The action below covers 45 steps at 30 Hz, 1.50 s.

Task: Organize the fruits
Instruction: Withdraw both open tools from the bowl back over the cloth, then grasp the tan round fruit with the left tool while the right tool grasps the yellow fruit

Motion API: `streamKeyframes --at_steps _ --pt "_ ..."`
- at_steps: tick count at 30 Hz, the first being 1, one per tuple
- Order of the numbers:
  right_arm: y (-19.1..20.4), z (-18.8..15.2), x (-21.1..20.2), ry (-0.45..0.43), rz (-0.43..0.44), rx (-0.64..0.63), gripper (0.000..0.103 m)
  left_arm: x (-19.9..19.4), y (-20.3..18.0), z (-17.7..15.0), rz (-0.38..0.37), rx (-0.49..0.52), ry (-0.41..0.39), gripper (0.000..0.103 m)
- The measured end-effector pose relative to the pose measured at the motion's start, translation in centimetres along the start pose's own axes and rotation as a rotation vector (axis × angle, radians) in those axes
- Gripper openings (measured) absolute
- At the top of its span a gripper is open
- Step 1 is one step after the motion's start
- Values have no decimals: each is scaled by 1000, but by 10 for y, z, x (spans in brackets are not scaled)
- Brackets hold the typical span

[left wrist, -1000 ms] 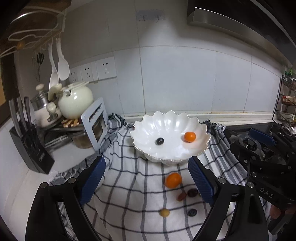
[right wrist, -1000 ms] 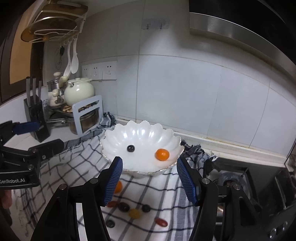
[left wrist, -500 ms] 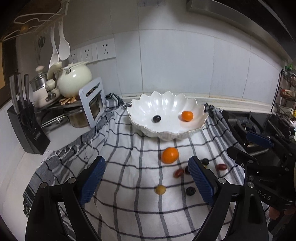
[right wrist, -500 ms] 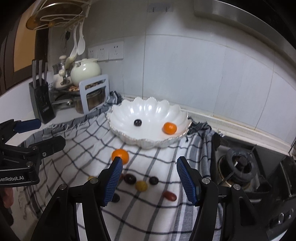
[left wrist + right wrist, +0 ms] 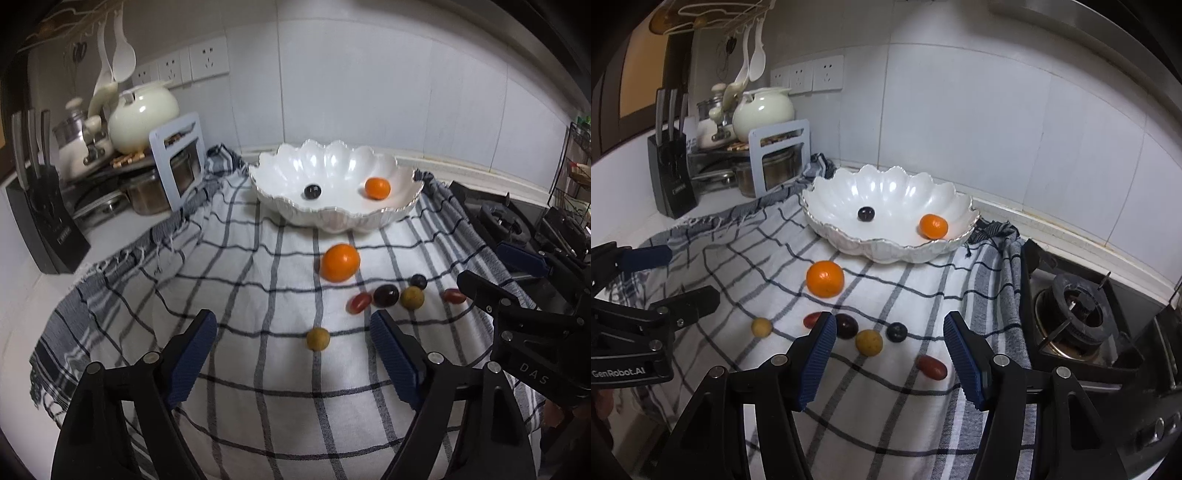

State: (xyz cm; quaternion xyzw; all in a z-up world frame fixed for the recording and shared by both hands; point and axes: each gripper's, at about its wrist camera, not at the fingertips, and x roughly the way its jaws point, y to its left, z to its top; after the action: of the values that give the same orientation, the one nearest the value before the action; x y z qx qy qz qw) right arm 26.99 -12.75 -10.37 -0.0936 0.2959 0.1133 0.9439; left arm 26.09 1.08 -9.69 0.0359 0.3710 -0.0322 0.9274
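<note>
On the checked cloth, the oblong red fruit lies flat between the right gripper's spread, empty fingers, long axis slanting toward the stove. A large orange sits before the scalloped white bowl. The left gripper hangs released above a yellow fruit. Tiled wall behind.

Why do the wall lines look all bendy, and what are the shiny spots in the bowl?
Both wrist views use fisheye lenses, so straight tile lines curve; corners go dark. Overhead light glares off the glossy white bowl in each view.
</note>
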Motion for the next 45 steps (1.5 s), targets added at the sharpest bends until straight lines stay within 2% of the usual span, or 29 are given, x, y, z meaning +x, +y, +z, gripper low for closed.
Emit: streamKeyframes --at_steps 6,10,23,45 --pt "1 -5 14 29 25 -8 61 15 -2 -7 -7 -2 39 79" --pt "0 -8 27 57 51 3 56 25 -4 -11 -15 -4 53 76" --pt "-2 -15 64 139 105 34 43 58 -6 -19 -43 -26 115 54" --pt "-1 -19 90 188 139 47 28 82 -7 -23 -93 -64 174 30"
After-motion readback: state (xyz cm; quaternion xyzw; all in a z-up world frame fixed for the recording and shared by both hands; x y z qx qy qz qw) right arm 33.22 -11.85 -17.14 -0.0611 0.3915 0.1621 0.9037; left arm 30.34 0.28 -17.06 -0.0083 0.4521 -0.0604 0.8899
